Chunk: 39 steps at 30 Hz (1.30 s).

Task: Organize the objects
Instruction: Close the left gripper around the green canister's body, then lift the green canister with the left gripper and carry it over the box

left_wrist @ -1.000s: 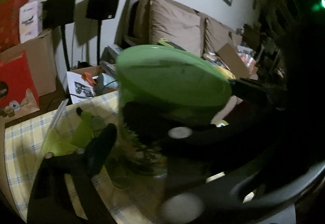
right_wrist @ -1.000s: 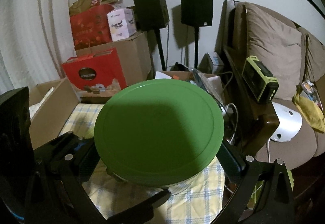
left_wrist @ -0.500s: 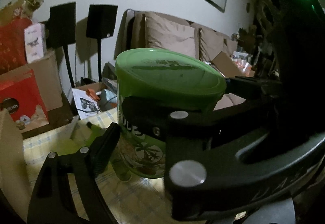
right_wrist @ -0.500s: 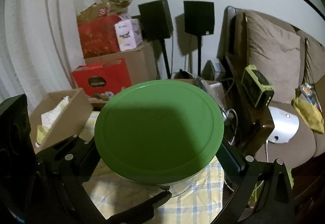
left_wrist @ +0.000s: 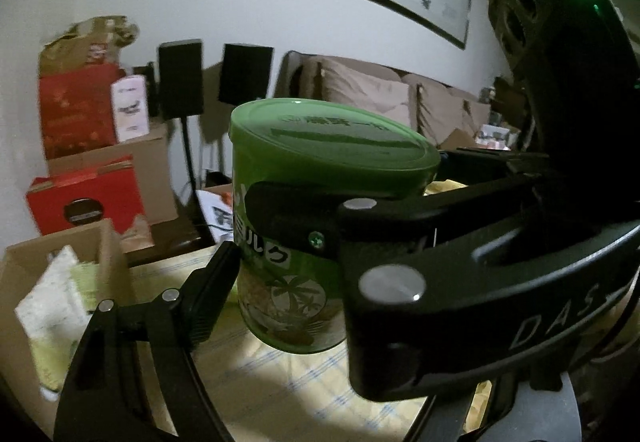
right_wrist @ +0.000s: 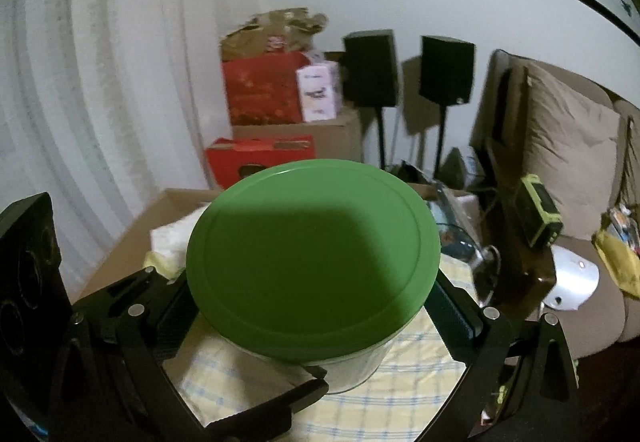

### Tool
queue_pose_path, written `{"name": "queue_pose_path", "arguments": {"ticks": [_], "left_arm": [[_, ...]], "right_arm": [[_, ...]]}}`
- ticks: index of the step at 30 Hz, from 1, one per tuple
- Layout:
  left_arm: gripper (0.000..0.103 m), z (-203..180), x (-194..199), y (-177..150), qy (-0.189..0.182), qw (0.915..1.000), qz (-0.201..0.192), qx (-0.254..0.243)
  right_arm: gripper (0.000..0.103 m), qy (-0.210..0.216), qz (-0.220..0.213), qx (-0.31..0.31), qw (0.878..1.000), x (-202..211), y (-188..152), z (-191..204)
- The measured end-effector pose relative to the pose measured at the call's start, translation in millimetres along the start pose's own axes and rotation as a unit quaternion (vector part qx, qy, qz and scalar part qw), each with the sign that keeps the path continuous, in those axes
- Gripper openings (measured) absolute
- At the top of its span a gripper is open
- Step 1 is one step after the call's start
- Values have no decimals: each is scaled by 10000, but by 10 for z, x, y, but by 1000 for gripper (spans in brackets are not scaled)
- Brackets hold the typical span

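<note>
A green-lidded canister (left_wrist: pixel 304 226) with a palm-tree label hangs above a yellow checked tablecloth (left_wrist: pixel 304 390). My right gripper (right_wrist: pixel 312 306) is shut on the canister just below its green lid (right_wrist: pixel 312 262); its fingers (left_wrist: pixel 304 230) cross the left wrist view. My left gripper (left_wrist: pixel 280 282) stands beside the canister, its left finger (left_wrist: pixel 208 294) touching or nearly touching the wall; its right finger is hidden behind the right gripper's body.
An open cardboard box (left_wrist: pixel 60 294) holding white and yellow cloths sits at the left of the table; it also shows in the right wrist view (right_wrist: pixel 160 226). Red boxes (right_wrist: pixel 260 89), two black speakers (right_wrist: pixel 444 69) and a beige sofa (right_wrist: pixel 568 145) stand beyond.
The canister has risen off the tablecloth in the right gripper. Both views have tilted upward, showing more wall and the framed picture. The cardboard box has come into view at left.
</note>
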<state>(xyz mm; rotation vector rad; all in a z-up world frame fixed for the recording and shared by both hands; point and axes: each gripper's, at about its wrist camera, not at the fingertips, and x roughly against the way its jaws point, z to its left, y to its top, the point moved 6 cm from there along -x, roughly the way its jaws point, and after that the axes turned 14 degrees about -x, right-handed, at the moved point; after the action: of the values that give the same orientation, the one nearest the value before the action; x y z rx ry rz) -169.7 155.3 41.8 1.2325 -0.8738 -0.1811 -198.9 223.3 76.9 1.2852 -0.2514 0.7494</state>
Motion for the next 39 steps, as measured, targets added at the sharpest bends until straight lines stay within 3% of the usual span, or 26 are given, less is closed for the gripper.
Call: {"name": "queue_pose_path", "arguments": {"ticks": [18,33,39], "left_arm": [[78,574,988,-438,774,9965,259,183],[77,1125,1599,-954,1134,9909,488,544],[77,1288,1648,-1211,1140,9882,688,753]], "right_arm": [[102,854,366,272,9953,-66,-274,1250],[102,1309,802,305,9877,-336,-579,2062],[102,1429,1056,256,9838,-552,-765,2272]]}}
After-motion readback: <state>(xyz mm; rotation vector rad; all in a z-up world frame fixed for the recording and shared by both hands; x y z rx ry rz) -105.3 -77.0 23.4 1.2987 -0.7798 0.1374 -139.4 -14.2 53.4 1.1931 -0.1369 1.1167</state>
